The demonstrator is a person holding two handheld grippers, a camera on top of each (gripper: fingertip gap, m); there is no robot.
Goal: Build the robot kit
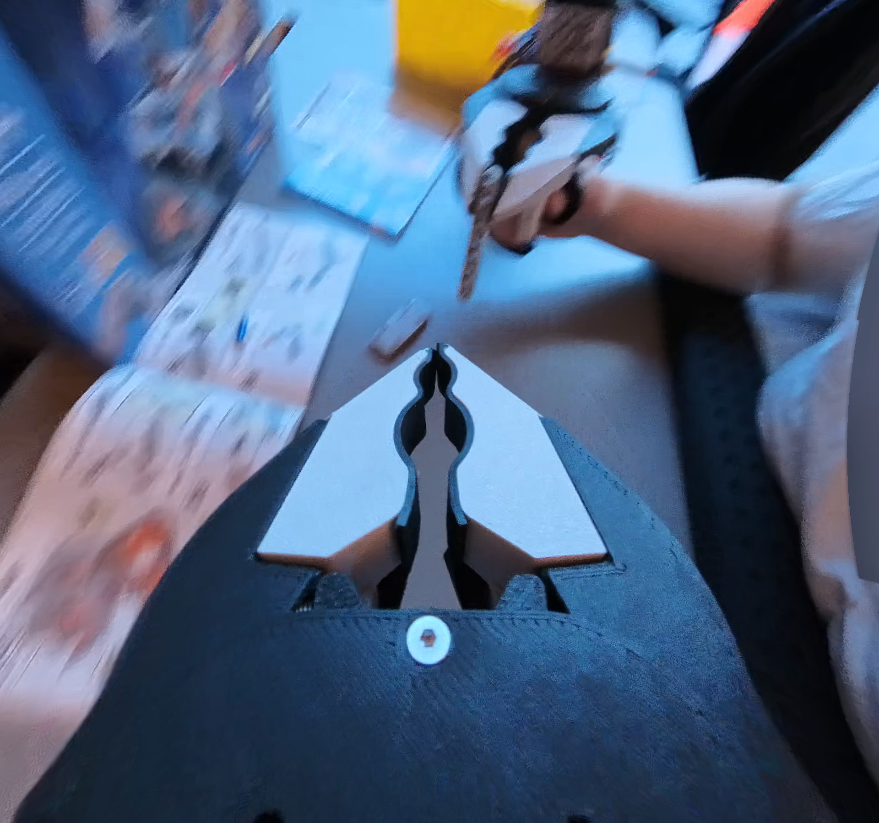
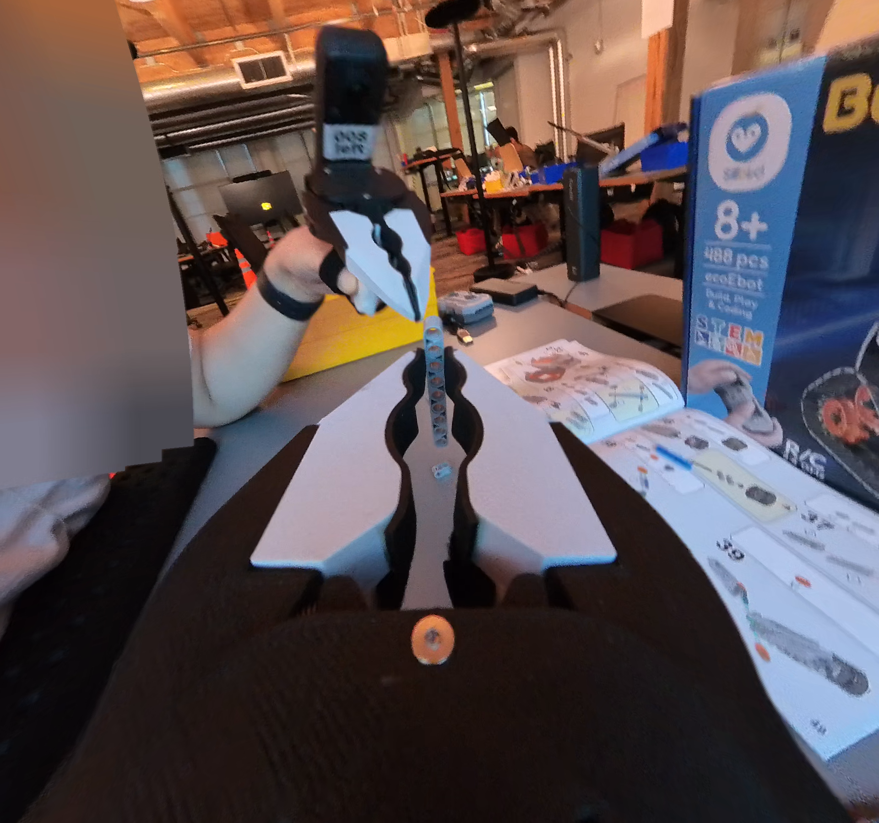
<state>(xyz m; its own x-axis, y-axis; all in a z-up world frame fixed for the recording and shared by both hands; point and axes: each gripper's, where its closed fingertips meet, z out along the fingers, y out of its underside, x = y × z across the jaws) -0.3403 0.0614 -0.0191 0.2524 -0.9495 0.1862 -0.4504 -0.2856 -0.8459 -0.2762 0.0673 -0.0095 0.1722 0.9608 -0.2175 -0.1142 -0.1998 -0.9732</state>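
My right gripper [image 2: 435,355] is shut on a grey perforated beam [image 2: 436,396] and holds it upright above the grey table [image 2: 304,386]. A small white connector piece [image 2: 441,470] lies on the table below the beam. My left gripper [image 2: 415,312] hangs shut and empty, tips pointing down just above the beam's top end. In the blurred left wrist view, my left gripper [image 1: 437,355] is shut above the table, close to the small white piece [image 1: 399,331]. The right gripper [image 1: 485,201] shows farther off there with the beam [image 1: 471,258] in it.
An open instruction booklet [image 2: 666,467] lies at the right, with a blue toy-kit box [image 2: 785,253] standing behind it. A yellow bin [image 2: 356,339] sits behind the left hand. A black mat [image 2: 95,562] lies at the left edge. A grey electronic block [image 2: 466,308] sits farther back. The left gripper's tips are roughly 8 centimeters from the right gripper's. The small white piece [image 1: 399,331] is about 15 centimeters from both grippers' fingertips.
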